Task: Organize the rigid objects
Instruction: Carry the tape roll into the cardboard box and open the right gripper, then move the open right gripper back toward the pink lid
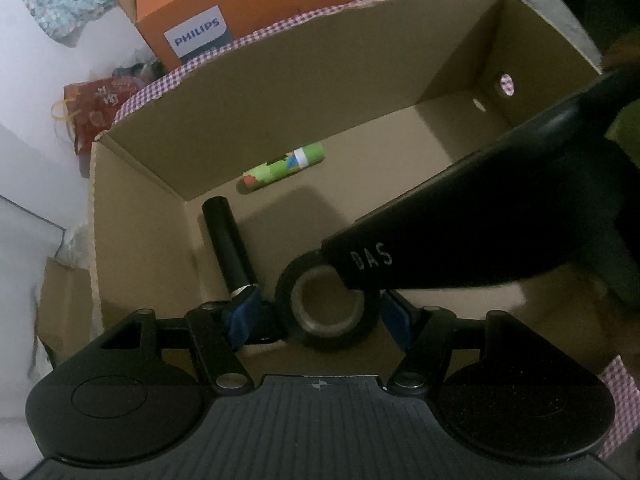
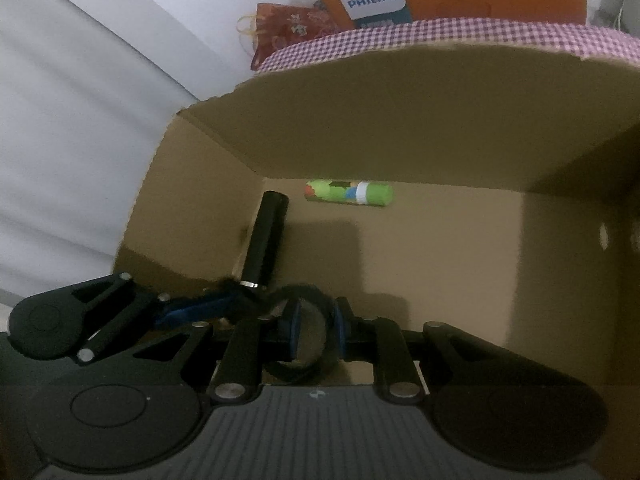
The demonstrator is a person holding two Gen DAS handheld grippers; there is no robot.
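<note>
A brown cardboard box [image 1: 280, 80] holds a green patterned tube [image 1: 283, 166] by its far wall, a black cylinder [image 1: 229, 244] by its left wall, and a black tape roll [image 1: 326, 300]. My left gripper [image 1: 326, 312] is low inside the box with its blue pads on either side of the tape roll. My right gripper [image 2: 314, 326] is shut on the same tape roll [image 2: 304, 332]; its black body [image 1: 480, 224] crosses the left wrist view. The tube [image 2: 349, 193] and cylinder [image 2: 267, 236] also show in the right wrist view, as does the left gripper's finger [image 2: 192, 308].
The box [image 2: 400, 120] stands on a pink checked cloth [image 2: 440, 34]. Behind it are an orange Philips carton [image 1: 240, 12] and a red patterned bag [image 1: 96, 108]. The right half of the box floor is bare cardboard.
</note>
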